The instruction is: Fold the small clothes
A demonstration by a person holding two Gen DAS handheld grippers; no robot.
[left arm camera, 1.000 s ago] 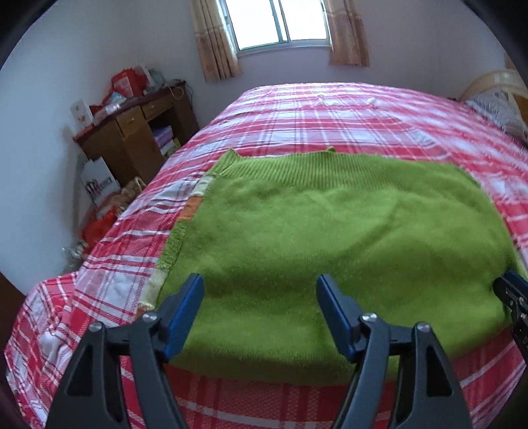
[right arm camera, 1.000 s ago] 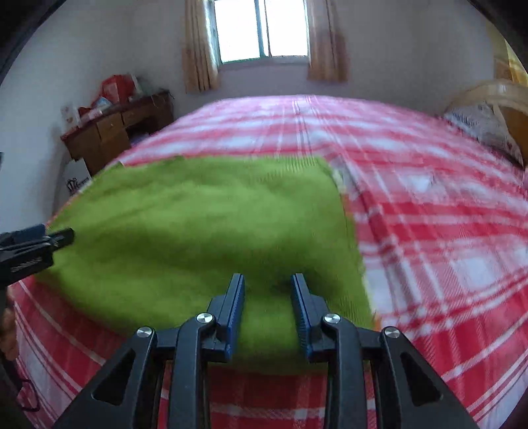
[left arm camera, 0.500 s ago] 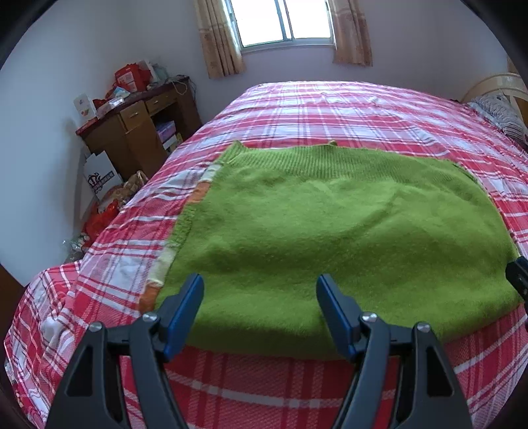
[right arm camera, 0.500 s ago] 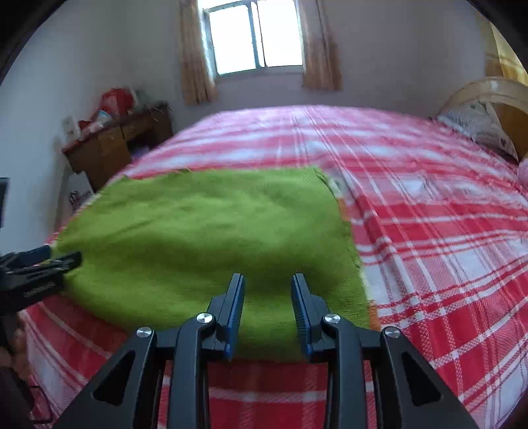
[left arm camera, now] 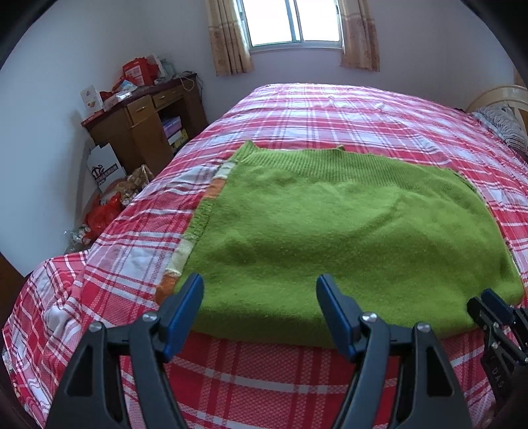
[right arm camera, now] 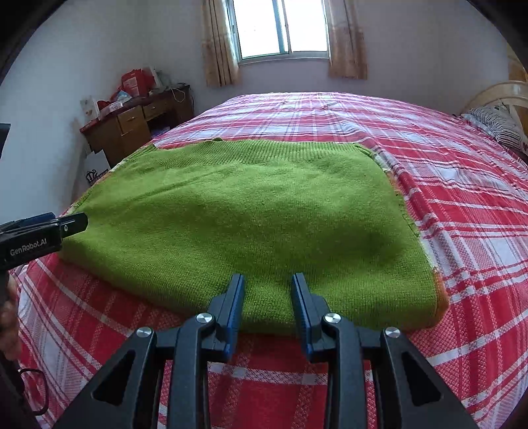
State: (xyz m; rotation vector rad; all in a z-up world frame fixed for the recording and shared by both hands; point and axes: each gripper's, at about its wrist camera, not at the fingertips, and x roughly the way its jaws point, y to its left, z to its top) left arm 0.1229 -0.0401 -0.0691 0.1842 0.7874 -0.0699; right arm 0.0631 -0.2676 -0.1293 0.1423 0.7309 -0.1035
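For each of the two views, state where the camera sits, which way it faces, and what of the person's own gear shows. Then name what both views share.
Left wrist: on the left gripper, looking down across the green sweater toward the window; the right gripper shows at right.
Right wrist: on the right gripper, same direction; the left gripper shows at left.
Shared: sweater, plaid bed, desk, window.

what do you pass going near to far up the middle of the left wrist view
left hand-held gripper → green sweater → plaid bedspread → window
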